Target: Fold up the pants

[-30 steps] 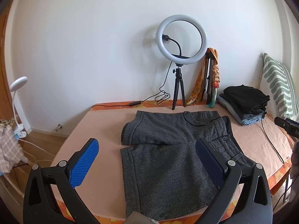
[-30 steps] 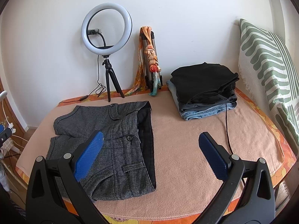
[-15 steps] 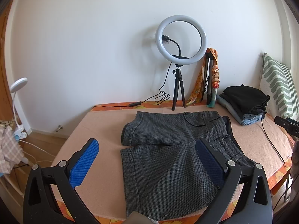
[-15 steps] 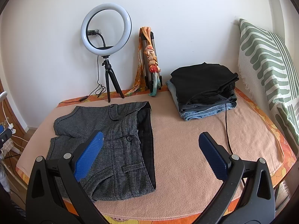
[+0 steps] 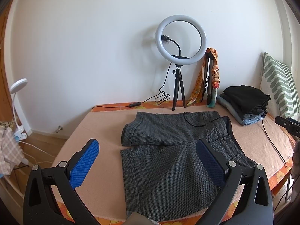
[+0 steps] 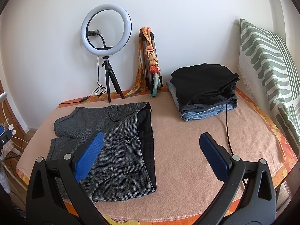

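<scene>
Movement: nothing has shifted; both grippers hover as before.
Writing: none readable.
Shorts (image 5: 168, 150): flat on bed (image 6: 187, 150), waistband toward pillow (image 6: 266, 56), legs opposite.
Left gripper (image 5: 148, 161): jaws wide, empty.
Right gripper (image 6: 150, 155): jaws wide, empty.

We see a bed (image 6: 187, 178) under a peach blanket (image 6: 187, 150) over an orange flowered sheet (image 6: 262, 112). On the blanket lie grey shorts (image 6: 112, 140), a stack of folded clothes (image 6: 204, 91) and a black cable (image 6: 226, 131). A ring light on a tripod (image 6: 106, 43) and a striped pillow (image 6: 268, 60) stand at the bed's edges.
</scene>
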`<control>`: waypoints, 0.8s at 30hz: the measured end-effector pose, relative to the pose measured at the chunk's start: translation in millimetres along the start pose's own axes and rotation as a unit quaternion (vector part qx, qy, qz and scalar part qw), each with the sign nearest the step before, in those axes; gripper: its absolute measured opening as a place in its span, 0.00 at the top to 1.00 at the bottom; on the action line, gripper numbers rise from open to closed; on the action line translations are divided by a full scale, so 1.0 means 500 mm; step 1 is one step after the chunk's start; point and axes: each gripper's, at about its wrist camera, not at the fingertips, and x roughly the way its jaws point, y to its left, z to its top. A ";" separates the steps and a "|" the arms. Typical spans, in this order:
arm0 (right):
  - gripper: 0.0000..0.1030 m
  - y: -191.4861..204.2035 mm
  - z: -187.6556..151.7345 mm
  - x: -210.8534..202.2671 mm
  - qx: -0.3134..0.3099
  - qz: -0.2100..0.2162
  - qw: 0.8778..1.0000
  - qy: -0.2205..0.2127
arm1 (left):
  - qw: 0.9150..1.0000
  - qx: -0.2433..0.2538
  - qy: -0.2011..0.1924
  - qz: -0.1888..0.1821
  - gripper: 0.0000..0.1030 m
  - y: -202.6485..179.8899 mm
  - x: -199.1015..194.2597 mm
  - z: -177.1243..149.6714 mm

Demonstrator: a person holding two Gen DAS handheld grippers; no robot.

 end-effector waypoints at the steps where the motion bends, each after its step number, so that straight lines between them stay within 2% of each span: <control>1: 0.00 0.000 0.000 0.000 0.000 0.000 1.000 0.000 | 1.000 0.000 0.000 0.000 0.00 0.000 0.000 -0.001; 24: 0.00 0.003 0.000 0.003 0.003 0.002 1.000 0.001 | 1.000 -0.010 0.008 0.003 0.00 0.019 0.018 -0.004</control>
